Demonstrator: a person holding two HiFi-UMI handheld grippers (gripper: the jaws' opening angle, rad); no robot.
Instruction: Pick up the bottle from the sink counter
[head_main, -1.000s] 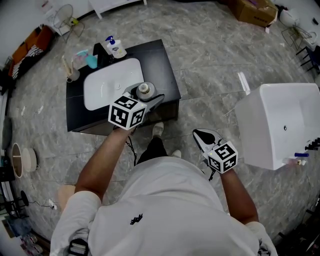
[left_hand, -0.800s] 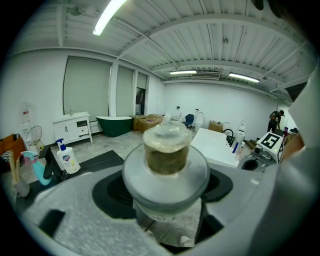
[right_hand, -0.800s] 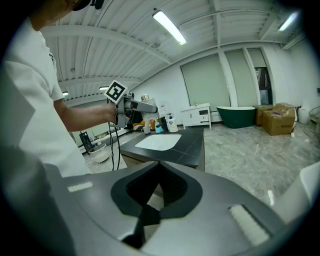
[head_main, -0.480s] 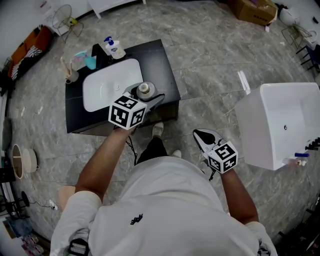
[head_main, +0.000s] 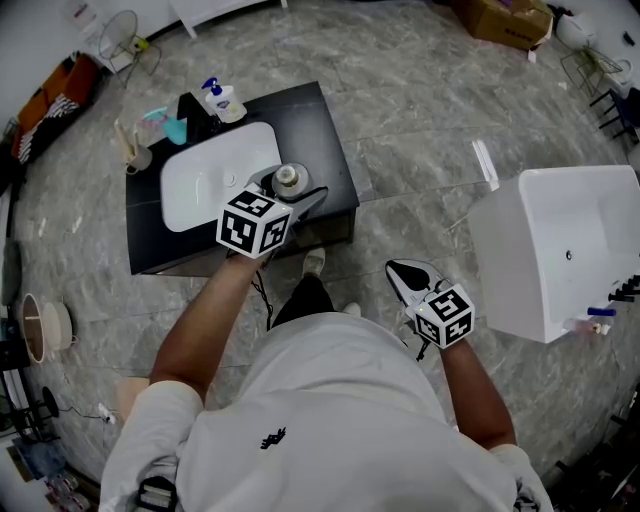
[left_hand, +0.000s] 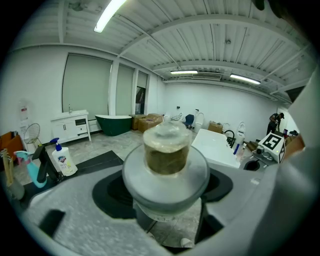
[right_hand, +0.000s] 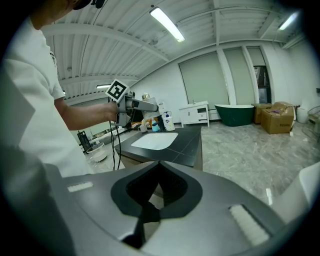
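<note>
A clear round bottle (head_main: 288, 180) with a pale cap stands upright between the jaws of my left gripper (head_main: 290, 192), held above the front right of the black sink counter (head_main: 325, 140). In the left gripper view the bottle (left_hand: 166, 160) fills the middle and both jaws press on its wide body. My right gripper (head_main: 408, 272) hangs low beside the person's right side, away from the counter, its black jaws shut with nothing between them. The right gripper view shows the counter (right_hand: 190, 145) and the left gripper (right_hand: 137, 105) with the bottle at a distance.
A white basin (head_main: 205, 180) is set in the counter. At its back stand a pump soap bottle (head_main: 218, 98), a teal item (head_main: 178, 127) and a cup of brushes (head_main: 132, 155). A white tub (head_main: 560, 250) stands to the right, and a cardboard box (head_main: 510, 20) lies further off.
The left gripper keeps the bottle in the same spot in view. The counter has slipped slightly left and away beneath it. The right gripper has not moved.
</note>
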